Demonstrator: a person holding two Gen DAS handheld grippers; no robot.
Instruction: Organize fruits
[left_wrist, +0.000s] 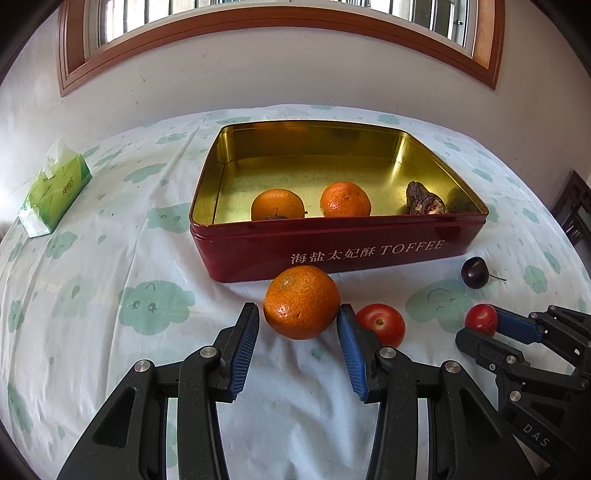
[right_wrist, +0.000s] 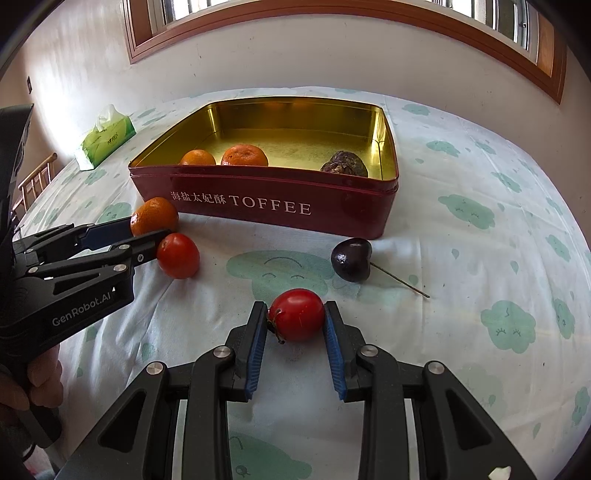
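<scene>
A red toffee tin (left_wrist: 332, 254) (right_wrist: 258, 206) lies open on the table with two oranges (left_wrist: 277, 205) (left_wrist: 345, 199) and a brown wrinkled fruit (left_wrist: 424, 199) inside. My left gripper (left_wrist: 298, 321) is open around a loose orange (left_wrist: 301, 302) (right_wrist: 155, 216) in front of the tin; the right pad touches it, the left stands apart. My right gripper (right_wrist: 296, 314) (left_wrist: 480, 325) closes on a small red tomato (right_wrist: 296, 314) (left_wrist: 481, 318), both pads touching it. A second tomato (left_wrist: 380, 324) (right_wrist: 178, 255) and a dark cherry (left_wrist: 474, 272) (right_wrist: 351, 259) lie on the cloth.
A green tissue pack (left_wrist: 51, 188) (right_wrist: 105, 142) stands at the far left of the table. The table has a white cloth with green cloud prints (left_wrist: 155, 302). A wall and window frame lie behind the tin. Wooden chairs stand at both sides.
</scene>
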